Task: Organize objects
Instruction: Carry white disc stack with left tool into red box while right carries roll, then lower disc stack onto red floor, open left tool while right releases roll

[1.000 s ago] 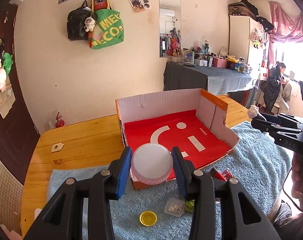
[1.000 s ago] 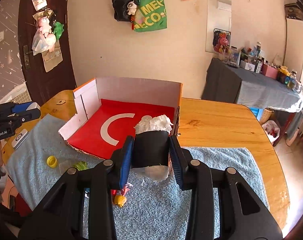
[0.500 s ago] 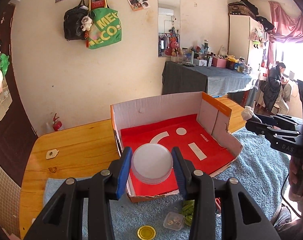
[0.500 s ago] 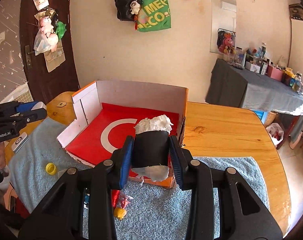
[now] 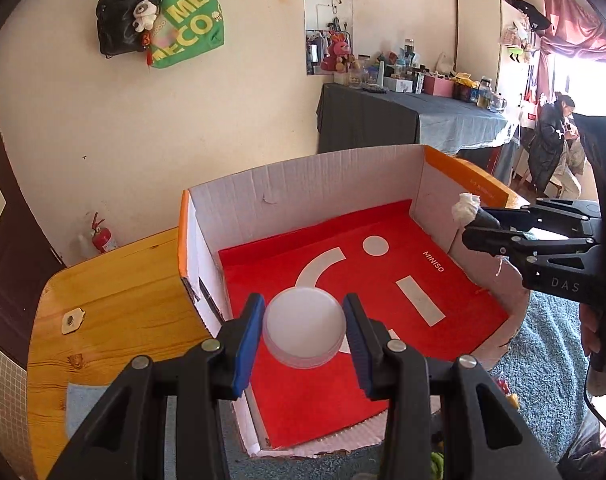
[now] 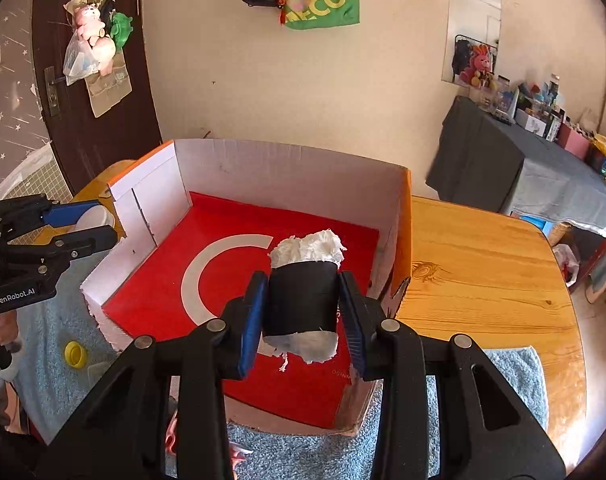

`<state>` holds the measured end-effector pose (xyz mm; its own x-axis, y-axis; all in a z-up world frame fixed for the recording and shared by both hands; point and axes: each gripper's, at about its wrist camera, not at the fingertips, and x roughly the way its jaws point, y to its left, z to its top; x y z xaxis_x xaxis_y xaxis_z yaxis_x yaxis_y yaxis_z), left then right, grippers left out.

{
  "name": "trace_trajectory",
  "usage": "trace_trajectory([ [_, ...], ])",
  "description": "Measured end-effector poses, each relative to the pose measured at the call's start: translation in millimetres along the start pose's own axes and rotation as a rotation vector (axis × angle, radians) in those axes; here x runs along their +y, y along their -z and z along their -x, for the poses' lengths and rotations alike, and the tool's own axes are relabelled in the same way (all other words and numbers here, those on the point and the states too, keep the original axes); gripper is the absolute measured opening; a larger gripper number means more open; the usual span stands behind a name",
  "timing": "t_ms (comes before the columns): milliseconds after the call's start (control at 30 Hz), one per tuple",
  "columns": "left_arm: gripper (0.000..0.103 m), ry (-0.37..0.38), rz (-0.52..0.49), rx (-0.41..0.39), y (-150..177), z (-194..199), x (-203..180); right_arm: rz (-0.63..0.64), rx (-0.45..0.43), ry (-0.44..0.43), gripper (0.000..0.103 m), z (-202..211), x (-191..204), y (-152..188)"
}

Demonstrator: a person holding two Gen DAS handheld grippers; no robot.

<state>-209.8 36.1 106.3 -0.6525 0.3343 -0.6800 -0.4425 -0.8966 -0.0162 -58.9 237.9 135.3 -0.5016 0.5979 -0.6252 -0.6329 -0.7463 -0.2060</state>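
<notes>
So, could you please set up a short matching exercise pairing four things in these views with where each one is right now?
Things:
1. round white container
2. black roll with white stuffing
3. yellow cap
4. red liner

Places:
A. lying on the blue towel
B. between the left gripper's pads
C. covering the cardboard box floor
D. clamped in the right gripper

Pairs: 1-B, 2-D, 3-A, 4-C

Both wrist fisheyes looked down and forward along their jaws, close over the cardboard box (image 5: 303, 184), left view from its left, right view from its right; both shared it.
</notes>
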Motion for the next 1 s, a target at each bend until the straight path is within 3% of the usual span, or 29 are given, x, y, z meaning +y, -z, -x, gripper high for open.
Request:
trace_trajectory([
  [200, 0.042, -0.012, -0.022, 0.075, -0.5, -36.3, 0.6, -0.01, 0.126, -0.023, 0.034, -48.4, -8.3, -7.7],
  [433, 0.042, -0.023, -0.028, 0.143, 3.0, -65.9, 3.0, 0.009, 0.206, -0.005, 0.034, -73.5, -10.3, -8.5],
  [1000, 0.042, -0.029, -0.034, 0.176, 9.3, -77.6, 3.0, 0.086, 0.207, 0.013, 0.034, -71.5, 13.6, -23.8],
])
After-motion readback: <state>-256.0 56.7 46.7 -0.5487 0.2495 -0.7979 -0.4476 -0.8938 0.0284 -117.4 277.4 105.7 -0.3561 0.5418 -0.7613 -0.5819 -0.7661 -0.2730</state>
